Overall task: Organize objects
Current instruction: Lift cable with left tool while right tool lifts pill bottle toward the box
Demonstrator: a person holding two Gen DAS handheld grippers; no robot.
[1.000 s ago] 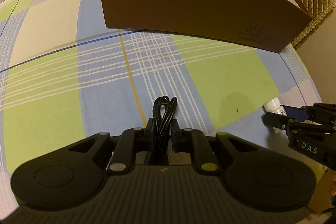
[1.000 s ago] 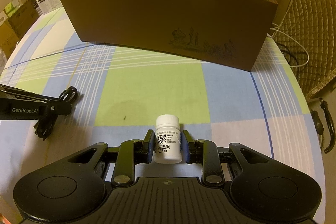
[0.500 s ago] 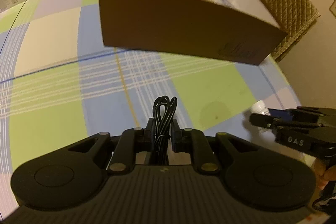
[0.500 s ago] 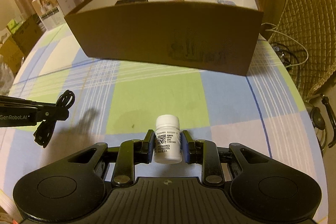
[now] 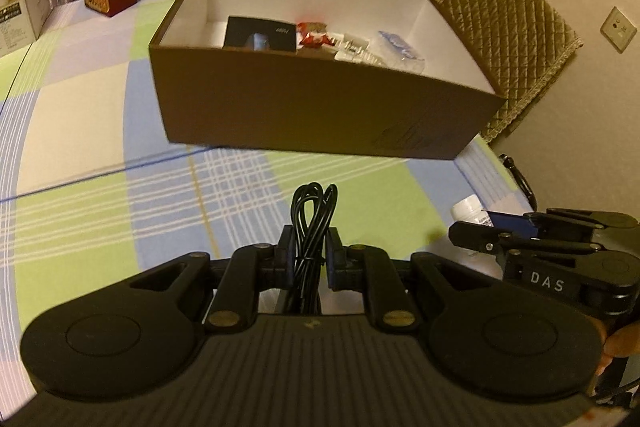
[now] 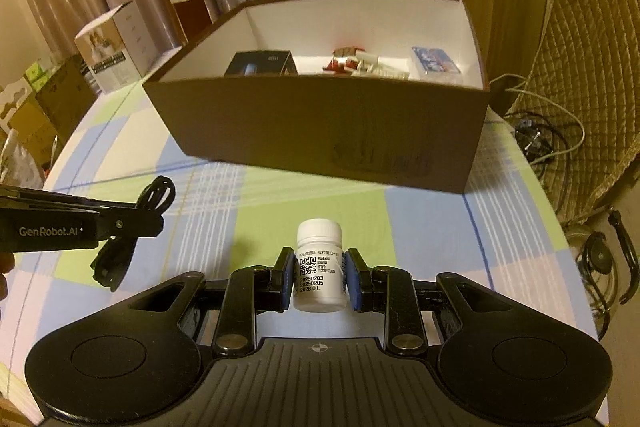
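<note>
While the brown box [image 5: 320,107] sits ahead on the checked cloth, the left gripper [image 5: 309,259] clamps a coiled black cable [image 5: 312,211] short of it. From the right wrist, the right gripper [image 6: 319,279] pinches an upright white pill bottle [image 6: 319,263] before the box.

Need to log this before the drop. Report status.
Left hand-held gripper shut on black cable. Right hand-held gripper shut on white pill bottle. Brown box ahead, open, partly filled. Path clear.
</note>
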